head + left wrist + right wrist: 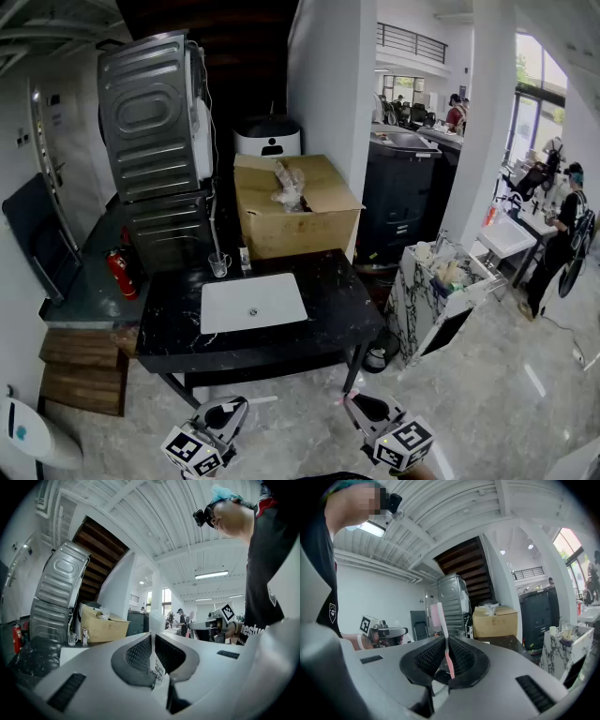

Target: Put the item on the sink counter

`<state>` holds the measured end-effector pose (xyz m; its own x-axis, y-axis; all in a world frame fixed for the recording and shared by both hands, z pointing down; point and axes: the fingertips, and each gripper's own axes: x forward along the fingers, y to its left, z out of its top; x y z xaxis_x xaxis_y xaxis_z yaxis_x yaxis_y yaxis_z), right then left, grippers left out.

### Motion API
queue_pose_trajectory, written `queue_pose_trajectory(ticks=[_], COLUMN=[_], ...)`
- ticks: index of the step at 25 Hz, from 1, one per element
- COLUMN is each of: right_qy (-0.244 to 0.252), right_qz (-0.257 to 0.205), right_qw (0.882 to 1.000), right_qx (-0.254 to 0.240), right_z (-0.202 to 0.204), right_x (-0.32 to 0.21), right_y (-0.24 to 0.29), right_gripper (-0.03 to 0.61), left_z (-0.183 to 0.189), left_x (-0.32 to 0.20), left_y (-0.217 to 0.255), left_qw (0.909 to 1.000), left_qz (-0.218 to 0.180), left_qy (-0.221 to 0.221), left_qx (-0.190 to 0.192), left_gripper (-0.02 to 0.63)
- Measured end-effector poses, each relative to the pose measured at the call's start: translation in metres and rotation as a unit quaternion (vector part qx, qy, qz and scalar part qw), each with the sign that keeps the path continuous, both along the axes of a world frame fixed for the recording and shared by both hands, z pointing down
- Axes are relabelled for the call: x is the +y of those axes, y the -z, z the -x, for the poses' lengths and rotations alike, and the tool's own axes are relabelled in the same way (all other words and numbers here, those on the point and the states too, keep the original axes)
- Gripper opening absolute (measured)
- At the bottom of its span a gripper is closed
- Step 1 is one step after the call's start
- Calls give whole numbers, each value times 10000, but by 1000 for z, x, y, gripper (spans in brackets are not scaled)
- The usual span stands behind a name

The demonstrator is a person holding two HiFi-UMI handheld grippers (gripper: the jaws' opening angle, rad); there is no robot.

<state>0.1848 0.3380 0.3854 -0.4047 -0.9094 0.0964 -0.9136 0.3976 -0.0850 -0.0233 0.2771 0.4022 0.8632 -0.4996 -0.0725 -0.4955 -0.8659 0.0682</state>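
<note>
1. Right gripper [446, 651]: the jaws are pressed together on the handle of a pink toothbrush [441, 625]. It stands upright with its bristle head above the pads.
2. Left gripper [152, 641]: the jaws are closed on a thin white item [154, 620]. It is upright, seen edge-on, and has dark print on its lower part. We cannot tell what it is.
3. In the head view we find both grippers at the bottom of the frame, over the pale floor [469, 403]. They are short of the near edge of the sink counter [333, 309], so neither held thing is above the counter. Each gripper view shows the other gripper off to the side, at about the same height.
4. The sink counter has a black marbled top with a white rectangular basin [253, 302] set into it. A clear glass [218, 265] and a small bottle [245, 259] stand near each other at the back edge, behind the basin.
5. Behind the counter is an open cardboard box [314, 220] with crumpled plastic wrap [288, 186] lying in its top. To the left of the box we see a grey ribbed metal casing [155, 122]. A red fire extinguisher [120, 272] stands near its foot.
6. To the right of the counter, well apart from the grippers, is a marble-patterned cabinet [422, 309] with a cluttered top. People stand in the bright area far behind it.
</note>
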Motion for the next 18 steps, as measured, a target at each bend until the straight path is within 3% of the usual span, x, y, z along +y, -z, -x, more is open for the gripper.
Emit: queue_pose_trajectory(ticks=[12, 15, 18], right_qy=[-41, 52, 14], right_qz=[-33, 10, 23], right_qw=[10000, 9996, 9999], right_qx=[-62, -288, -151], right_z=[13, 20, 26], right_x=[2, 0, -4], right_y=[0, -2, -4], right_gripper=[54, 54, 54], left_z=[10, 20, 34], left_x=[10, 4, -2], left_y=[7, 2, -5], left_qw=[9997, 9999, 9999], left_qz=[195, 123, 35], left_qy=[-153, -80, 24], left_qx=[-52, 38, 131], left_gripper=[32, 32, 32])
